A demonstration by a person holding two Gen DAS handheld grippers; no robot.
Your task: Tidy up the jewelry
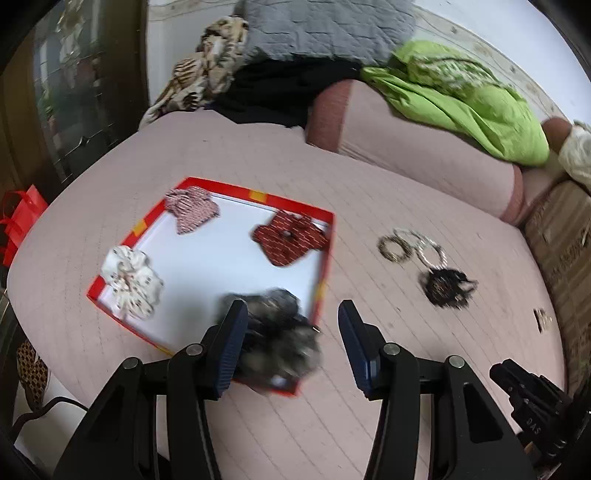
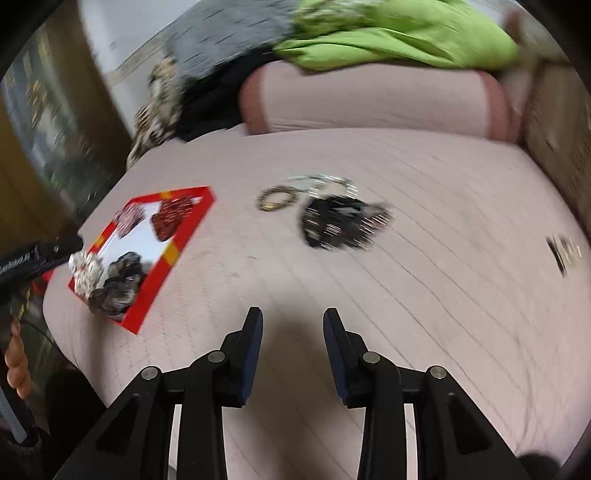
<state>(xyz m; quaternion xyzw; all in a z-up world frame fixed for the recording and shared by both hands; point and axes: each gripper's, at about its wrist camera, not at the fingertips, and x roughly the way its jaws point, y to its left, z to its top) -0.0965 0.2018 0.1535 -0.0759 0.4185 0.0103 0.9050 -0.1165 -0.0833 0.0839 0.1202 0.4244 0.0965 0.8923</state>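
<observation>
A red box with a white floor (image 1: 327,254) lies on the pink bed. In it are a striped scrunchie (image 1: 192,208), a red one (image 1: 290,236), a white flowered one (image 1: 131,282) and a dark grey one (image 1: 280,332). My left gripper (image 1: 292,304) hangs open over the box's near corner; the dark scrunchie lies below it against the left finger, clear of the right finger. To the right on the bed are bangles (image 1: 410,245) (image 2: 277,197), a black beaded piece (image 1: 447,288) (image 2: 340,221) and a small gold clip (image 2: 563,253). My right gripper (image 2: 293,312) is open and holds nothing, above bare bedding.
A pink bolster (image 2: 369,99) lies across the back of the bed, with a green cloth (image 1: 461,99) and a grey quilt (image 1: 325,26) behind it. A red bag (image 1: 22,221) hangs off the bed's left edge. A hand (image 2: 16,365) shows at the left.
</observation>
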